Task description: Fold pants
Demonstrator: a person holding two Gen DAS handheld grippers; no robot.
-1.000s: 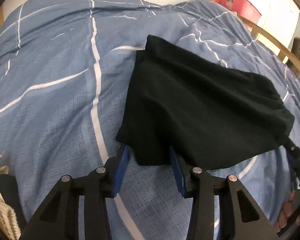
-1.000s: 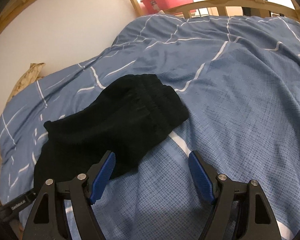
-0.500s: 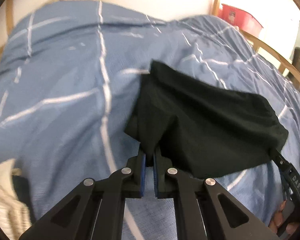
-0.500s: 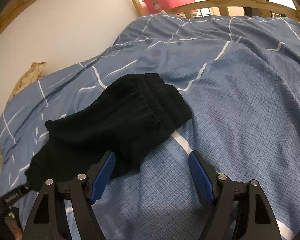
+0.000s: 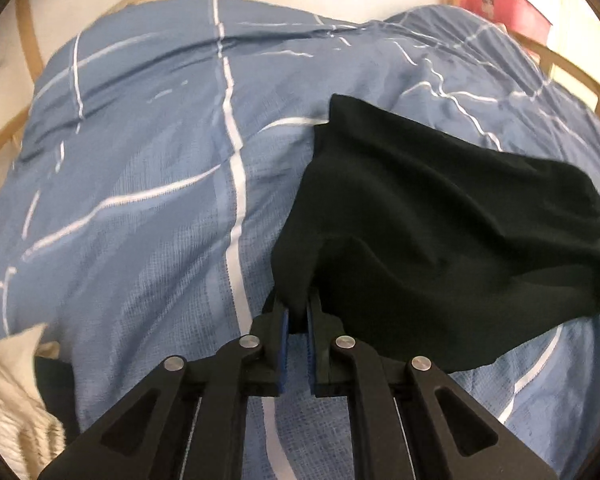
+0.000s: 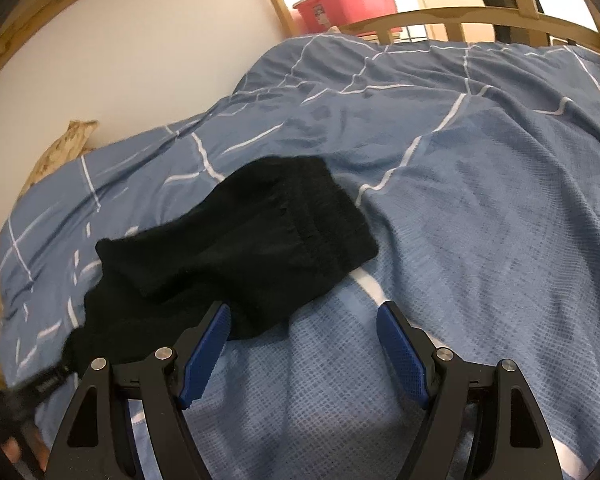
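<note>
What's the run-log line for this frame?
left gripper: shut on black pants corner, lifting | right gripper: open, empty | pants on blue duvet

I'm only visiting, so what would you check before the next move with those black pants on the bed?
1. Left gripper pinching the black pants: ok, jaws just closed on a corner.
2. Right gripper ready: ok, open, nothing between its pads.
3. Right gripper lined up with cloth: not ok, pants edge reaches only its left finger.
4. Blue duvet not caught in the pinch: cannot tell.
5. Pants already folded compactly: ok.
</note>
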